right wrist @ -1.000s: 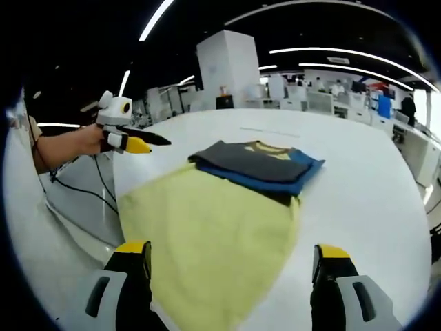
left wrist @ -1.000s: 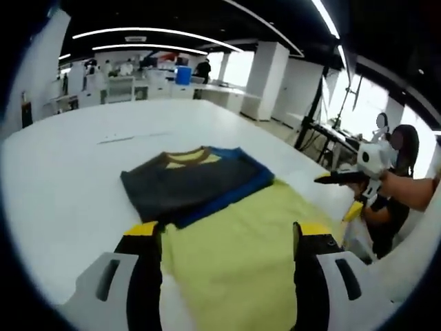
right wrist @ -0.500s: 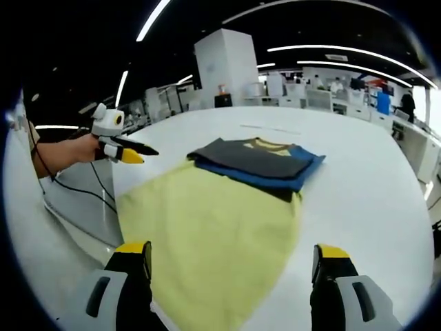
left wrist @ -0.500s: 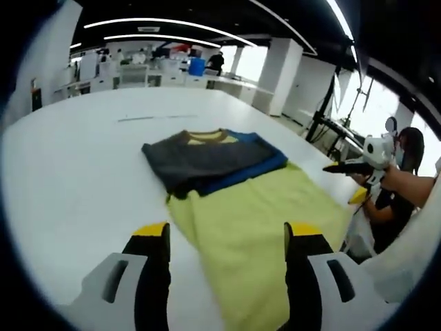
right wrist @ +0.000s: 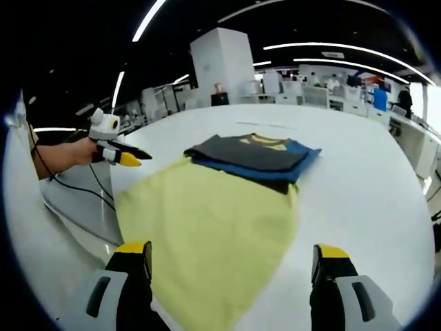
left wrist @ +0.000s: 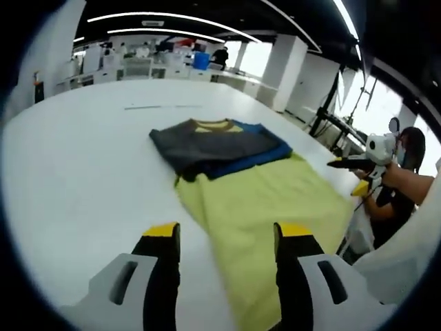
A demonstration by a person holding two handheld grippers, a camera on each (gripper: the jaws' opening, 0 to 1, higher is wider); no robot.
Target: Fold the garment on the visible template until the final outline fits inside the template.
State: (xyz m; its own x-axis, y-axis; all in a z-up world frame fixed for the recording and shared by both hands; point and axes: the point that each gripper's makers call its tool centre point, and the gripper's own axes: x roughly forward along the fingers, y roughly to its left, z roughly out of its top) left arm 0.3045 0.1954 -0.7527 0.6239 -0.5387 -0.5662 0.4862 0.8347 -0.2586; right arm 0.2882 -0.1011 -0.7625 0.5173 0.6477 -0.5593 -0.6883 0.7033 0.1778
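Note:
A folded garment [left wrist: 217,143], dark grey over blue with a yellow collar, lies on the white table at the far end of a yellow-green template sheet [left wrist: 275,207]. My left gripper [left wrist: 227,231] hovers open above the sheet's near left edge, holding nothing. In the right gripper view the same garment [right wrist: 251,155] rests across the far edge of the sheet [right wrist: 207,227]. My right gripper [right wrist: 231,249] is open over the sheet's near end, nothing between its jaws. Each gripper also appears in the other's view, held out beside the table: the right gripper [left wrist: 348,165] and the left gripper [right wrist: 124,155].
The white table [left wrist: 76,158] stretches wide to the left of the garment. Its edge [right wrist: 103,207] runs close along the sheet's side, with cables and floor below. A person [left wrist: 403,186] stands at that edge. Desks and pillars fill the far room.
The left gripper view has swung, so the garment sits nearer its centre. The left jaws have drawn somewhat closer together. The garment and sheet lie as before.

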